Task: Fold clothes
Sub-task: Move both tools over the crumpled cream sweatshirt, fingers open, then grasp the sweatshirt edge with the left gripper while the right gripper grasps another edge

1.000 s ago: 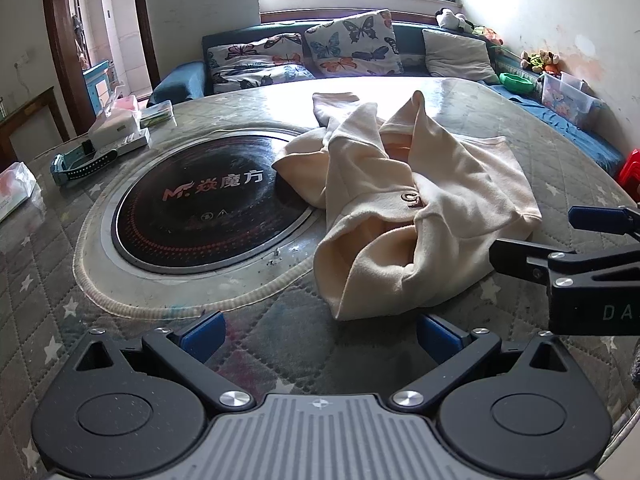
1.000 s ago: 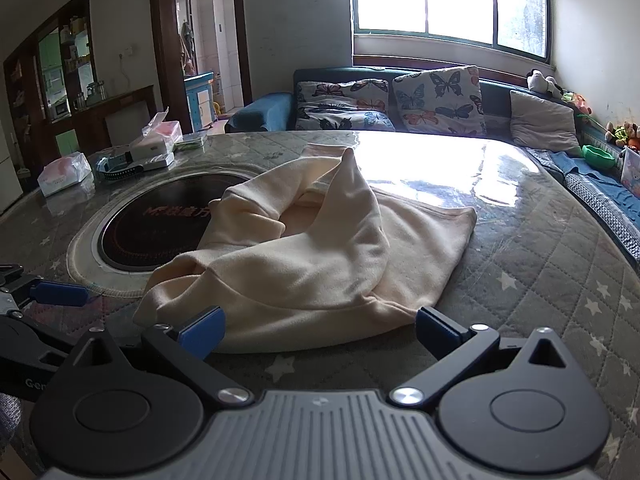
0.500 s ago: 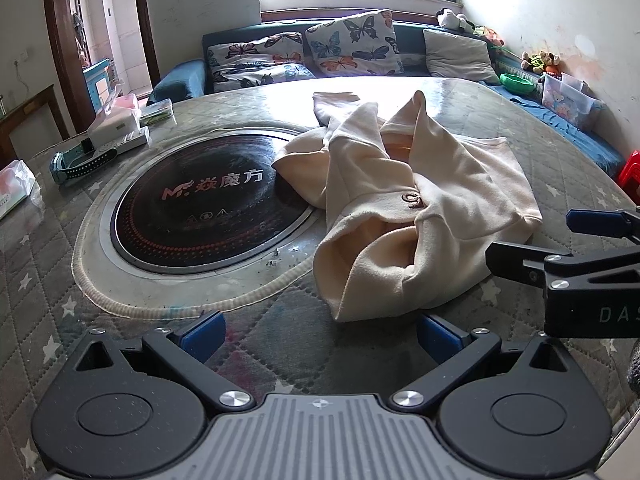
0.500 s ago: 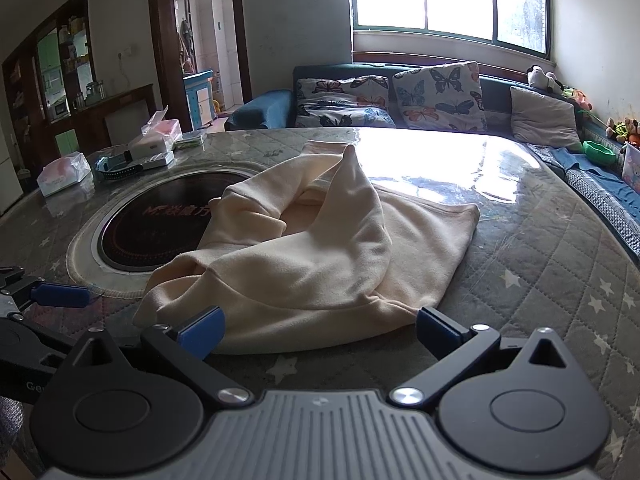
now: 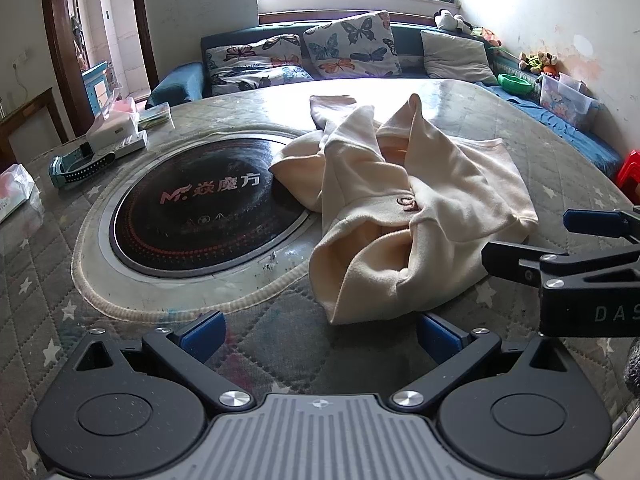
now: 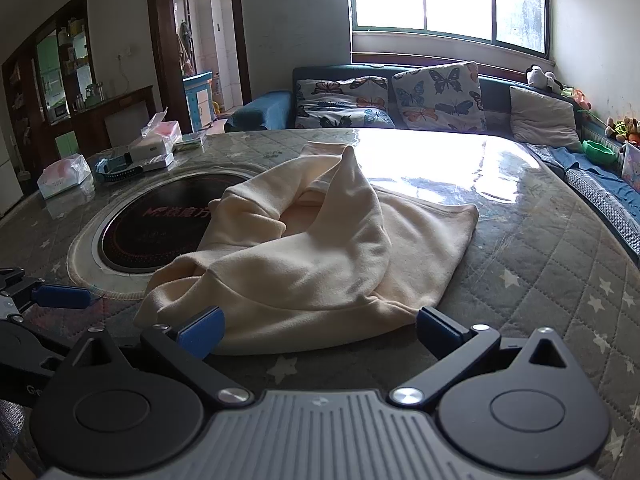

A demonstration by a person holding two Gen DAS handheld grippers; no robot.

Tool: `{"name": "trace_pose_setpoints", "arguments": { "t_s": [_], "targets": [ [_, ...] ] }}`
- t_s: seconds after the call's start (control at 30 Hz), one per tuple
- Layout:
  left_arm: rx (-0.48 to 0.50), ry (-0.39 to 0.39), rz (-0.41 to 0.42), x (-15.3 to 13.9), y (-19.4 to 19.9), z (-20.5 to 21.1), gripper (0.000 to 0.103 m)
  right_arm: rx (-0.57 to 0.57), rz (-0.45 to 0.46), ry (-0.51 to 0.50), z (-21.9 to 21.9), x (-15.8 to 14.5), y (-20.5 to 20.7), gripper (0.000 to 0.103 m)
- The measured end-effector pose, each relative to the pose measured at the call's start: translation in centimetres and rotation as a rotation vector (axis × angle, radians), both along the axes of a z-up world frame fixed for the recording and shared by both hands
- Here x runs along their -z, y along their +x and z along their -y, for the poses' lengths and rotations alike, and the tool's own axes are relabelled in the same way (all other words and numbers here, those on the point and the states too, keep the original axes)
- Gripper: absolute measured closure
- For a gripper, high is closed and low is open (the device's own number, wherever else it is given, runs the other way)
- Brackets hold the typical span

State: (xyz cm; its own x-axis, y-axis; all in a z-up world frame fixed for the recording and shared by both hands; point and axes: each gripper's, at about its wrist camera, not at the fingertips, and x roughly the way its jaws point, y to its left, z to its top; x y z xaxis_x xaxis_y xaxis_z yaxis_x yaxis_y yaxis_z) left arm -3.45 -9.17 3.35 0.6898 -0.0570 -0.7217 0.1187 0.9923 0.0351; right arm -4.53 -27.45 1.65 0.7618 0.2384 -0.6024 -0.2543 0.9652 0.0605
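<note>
A cream hooded sweatshirt [image 5: 404,216] lies crumpled on the round quilted table [image 5: 560,152], its hood end nearest me and one sleeve stretched toward the far side. My left gripper [image 5: 320,336] is open just short of the near hem, nothing between its blue pads. The right gripper [image 5: 532,236] shows side-on at the right edge of the left wrist view. In the right wrist view the sweatshirt [image 6: 320,256] spreads straight ahead; my right gripper [image 6: 318,330] is open with the hem just beyond its pads. The left gripper's blue fingertip [image 6: 60,296] pokes in at the left.
A black round cooktop [image 5: 200,212] is set into the table, partly under the garment. Tissue packs, a white box [image 5: 114,134] and a blue-grey device [image 5: 80,162] sit at the far left. A sofa with butterfly cushions [image 5: 348,46] runs behind the table.
Both grippers have crept slightly closer to the sweatshirt's near hem. The garment itself has not moved.
</note>
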Motion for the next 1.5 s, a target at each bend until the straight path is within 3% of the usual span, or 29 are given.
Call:
{"name": "trace_pose_setpoints", "arguments": {
  "t_s": [0.5, 0.83, 1.03, 1.2, 1.3, 1.4, 1.43, 1.47, 1.5],
  "targets": [
    [0.025, 0.024, 0.069, -2.0, 2.4, 0.2, 0.000, 0.000, 0.040, -0.011, 0.5, -1.5, 2.6, 0.001],
    [0.060, -0.001, 0.168, -4.4, 7.5, 0.3, 0.001, 0.003, 0.030, 0.018, 1.5, -2.6, 9.1, 0.021],
    [0.143, 0.008, 0.180, -4.0, 11.3, 2.1, 0.023, -0.012, -0.001, 0.036, 1.3, -2.0, 14.5, 0.035],
    [0.200, 0.013, 0.162, -2.7, 14.4, 3.6, 0.027, -0.024, -0.054, 0.073, 1.1, -0.5, 17.5, 0.048],
    [0.221, 0.024, 0.136, -1.5, 15.8, 4.2, 0.029, -0.038, -0.064, 0.071, 0.9, 0.3, 18.3, 0.064],
    [0.221, 0.026, 0.092, -0.3, 17.1, 4.6, 0.053, -0.050, -0.087, 0.085, 1.0, 0.7, 18.8, 0.079],
    [0.222, 0.023, 0.078, 0.0, 17.3, 4.5, 0.074, -0.058, -0.083, 0.084, 1.0, 0.6, 18.7, 0.084],
    [0.222, 0.014, 0.066, 0.2, 17.5, 4.3, 0.084, -0.066, -0.079, 0.083, 1.0, 0.6, 18.5, 0.087],
    [0.221, 0.007, 0.064, 0.2, 17.5, 4.1, 0.087, -0.069, -0.069, 0.081, 1.1, 0.4, 18.3, 0.089]
  ]
}}
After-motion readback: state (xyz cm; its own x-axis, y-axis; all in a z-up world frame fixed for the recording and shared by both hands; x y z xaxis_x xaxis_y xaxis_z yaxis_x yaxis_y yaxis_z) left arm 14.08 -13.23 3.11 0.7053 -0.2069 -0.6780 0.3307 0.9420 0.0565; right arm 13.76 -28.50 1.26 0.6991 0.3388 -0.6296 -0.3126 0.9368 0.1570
